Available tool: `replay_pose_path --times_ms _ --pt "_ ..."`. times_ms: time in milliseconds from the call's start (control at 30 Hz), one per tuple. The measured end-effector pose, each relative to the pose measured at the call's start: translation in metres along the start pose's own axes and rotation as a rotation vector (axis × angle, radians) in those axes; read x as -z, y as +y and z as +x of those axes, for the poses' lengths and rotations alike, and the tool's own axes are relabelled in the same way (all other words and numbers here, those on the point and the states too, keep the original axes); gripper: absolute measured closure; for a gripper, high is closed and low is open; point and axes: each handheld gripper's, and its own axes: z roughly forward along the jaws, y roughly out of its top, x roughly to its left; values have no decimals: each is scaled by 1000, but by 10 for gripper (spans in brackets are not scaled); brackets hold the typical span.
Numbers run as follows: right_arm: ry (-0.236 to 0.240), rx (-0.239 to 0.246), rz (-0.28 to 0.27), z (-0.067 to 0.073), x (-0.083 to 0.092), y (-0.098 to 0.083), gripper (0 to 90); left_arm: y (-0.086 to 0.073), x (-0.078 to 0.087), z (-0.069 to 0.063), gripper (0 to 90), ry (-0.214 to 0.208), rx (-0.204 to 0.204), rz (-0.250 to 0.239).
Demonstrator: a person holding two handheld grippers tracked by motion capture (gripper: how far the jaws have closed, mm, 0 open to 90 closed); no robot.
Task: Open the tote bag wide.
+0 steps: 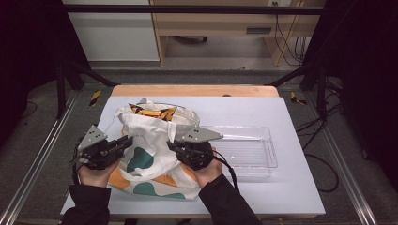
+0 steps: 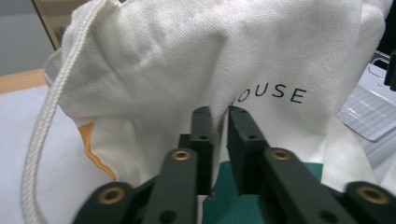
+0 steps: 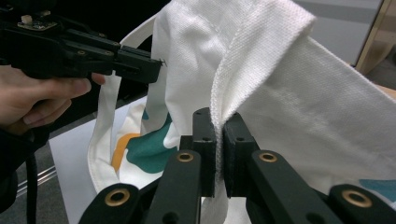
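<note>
Both grippers pinch the tote bag's cloth at its mouth

At the centre of the high view, a white canvas tote bag (image 1: 150, 140) with green and orange blotches stands slumped on the pale table (image 1: 291, 187), its mouth open at the top and yellow-and-black packets (image 1: 152, 112) showing inside. Just right of it lies a clear plastic tray (image 1: 263, 150). The left gripper (image 1: 123, 142) comes at the bag's left side; in the left gripper view its jaws stand narrow with a fold of the white cloth between them, a slim gap left. The right gripper (image 3: 218, 122) has its jaws closed tight on the folded hem of the bag's rim. A white cord handle (image 2: 44, 126) hangs loose at the left of the left gripper view.

The bag looks soft and limp, light in itself; it will sag and fold wherever it is not held. The stitched hem at the mouth seems the firmest place to grip, since thin single cloth could slip out of the pads
</note>
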Motion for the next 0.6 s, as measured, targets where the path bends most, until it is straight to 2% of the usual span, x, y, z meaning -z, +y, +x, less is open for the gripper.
replay_pose_path --times_ms 133,233,333,467,500,600 --pt "-5 -8 2 -1 1 -3 812 -2 1 -1 875 -4 -9 7" --pt "-12 -26 -9 -3 4 -3 640 -5 4 -3 881 -2 -16 9" --pt "-13 -47 -49 -6 12 0 559 -10 8 -4 882 0 -24 17" --pt "-20 -53 -94 -8 23 7 561 -16 12 -5 883 6 -34 28" --pt "-17 -47 -117 -8 27 11 588 -18 14 -5 883 6 -39 31" --pt "-16 -49 -134 -8 28 15 655 -21 17 -6 883 3 -46 37"
